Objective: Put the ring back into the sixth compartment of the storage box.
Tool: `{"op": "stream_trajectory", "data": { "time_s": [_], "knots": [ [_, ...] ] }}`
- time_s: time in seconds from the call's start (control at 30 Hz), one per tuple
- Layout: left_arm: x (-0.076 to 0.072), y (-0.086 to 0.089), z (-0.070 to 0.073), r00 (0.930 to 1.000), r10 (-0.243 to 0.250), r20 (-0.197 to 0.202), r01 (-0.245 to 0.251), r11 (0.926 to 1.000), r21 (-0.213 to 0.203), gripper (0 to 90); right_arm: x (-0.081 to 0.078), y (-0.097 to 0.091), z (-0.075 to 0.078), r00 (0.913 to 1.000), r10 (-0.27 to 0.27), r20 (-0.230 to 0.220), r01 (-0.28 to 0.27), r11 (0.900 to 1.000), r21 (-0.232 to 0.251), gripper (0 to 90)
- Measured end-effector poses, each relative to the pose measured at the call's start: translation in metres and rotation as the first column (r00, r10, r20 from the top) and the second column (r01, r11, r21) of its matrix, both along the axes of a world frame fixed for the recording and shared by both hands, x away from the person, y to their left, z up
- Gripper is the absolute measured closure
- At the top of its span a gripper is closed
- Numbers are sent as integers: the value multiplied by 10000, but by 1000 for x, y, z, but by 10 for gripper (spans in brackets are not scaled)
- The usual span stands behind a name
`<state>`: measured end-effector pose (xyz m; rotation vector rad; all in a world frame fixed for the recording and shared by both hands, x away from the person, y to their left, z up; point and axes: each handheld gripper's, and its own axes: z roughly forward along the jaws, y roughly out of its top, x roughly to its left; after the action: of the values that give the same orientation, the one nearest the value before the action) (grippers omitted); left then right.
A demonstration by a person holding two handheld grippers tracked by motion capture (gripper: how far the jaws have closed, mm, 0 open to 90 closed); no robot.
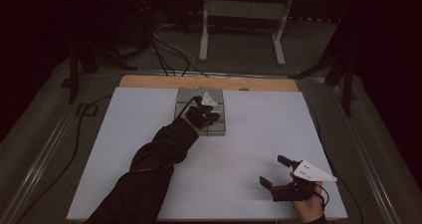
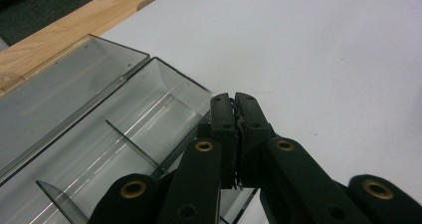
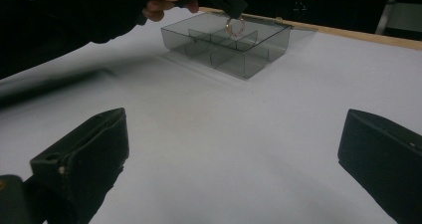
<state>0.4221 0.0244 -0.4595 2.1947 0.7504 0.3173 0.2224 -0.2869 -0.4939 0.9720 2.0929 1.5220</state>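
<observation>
A: Left gripper [image 1: 208, 110] first. Its fingers [image 2: 223, 115] are pinched on a small ring [image 3: 234, 27], hanging over the box [image 3: 263, 55] at the far middle of the worktop [image 1: 259, 134].

B: Which cell?

A: Can't tell exactly; the ring looks to be above a divider [image 3: 247, 35] near the box's middle. I'd shift it off the divider, centre it over one cell, lower until it sits inside the walls, then let go. Dropped from height, it may bounce or roll out.

B: The lid [image 2: 54, 84]?

A: Lying flat behind the box, no obstacle.

B: Right gripper [image 1: 281, 176]?

A: Fingers spread wide, nothing between them, low over the near right worktop. Leave it parked.
</observation>
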Motion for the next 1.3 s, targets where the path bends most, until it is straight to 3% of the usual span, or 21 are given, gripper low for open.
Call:
{"op": "stream_trajectory", "data": {
  "time_s": [0.63,0.83,1.1,1.3],
  "knots": [
    [5,-7,-13,9997,183,-171,-181,9998,125,896,0,0,0,10000,12,-22,-12,10000,-7,0],
    [5,-8,-14,9991,270,-333,-275,9995,-123,880,0,0,0,10000,11,-39,-11,10000,-26,0],
    [0,-5,-5,9973,620,-396,-640,9966,-518,513,0,0,0,10000,4,-39,-4,10000,-38,0],
    [-3,1,3,9965,662,-508,-702,9943,-802,375,0,0,0,10000,-4,-39,4,10000,-45,0]
  ]
}}
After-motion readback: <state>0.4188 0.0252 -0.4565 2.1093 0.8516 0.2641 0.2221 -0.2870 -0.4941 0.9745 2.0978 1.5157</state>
